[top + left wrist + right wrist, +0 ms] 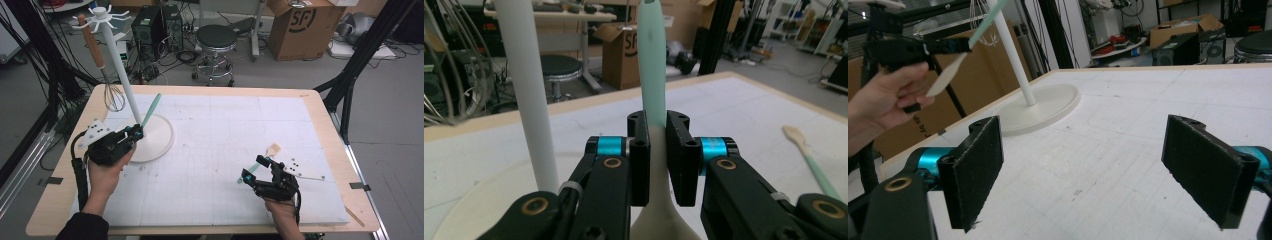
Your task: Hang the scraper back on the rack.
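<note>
My left gripper point(131, 134) point(657, 150) is shut on a spatula point(151, 108) point(651, 60) where the mint-green handle meets the cream blade. The handle points up and away, beside the white pole point(531, 100) of a hook stand point(159, 136). In the right gripper view that gripper point(913, 50) holds the spatula point(945, 75) in the air, blade hanging down. A whisk point(114, 97) with a wooden handle hangs from the stand's top hooks. My right gripper point(254, 170) point(1083, 175) is open low over the white mat, nothing between its pads. A second spatula point(273, 149) point(809, 155) lies on the mat right by it.
The stand's round base point(1043, 112) sits at the mat's left. The white mat point(225, 150) covers a wooden table point(325, 115). Beyond the far edge stand a stool point(215, 40), a cardboard box point(300, 25) and computer towers point(150, 25). Black frame legs point(350, 75) flank the right side.
</note>
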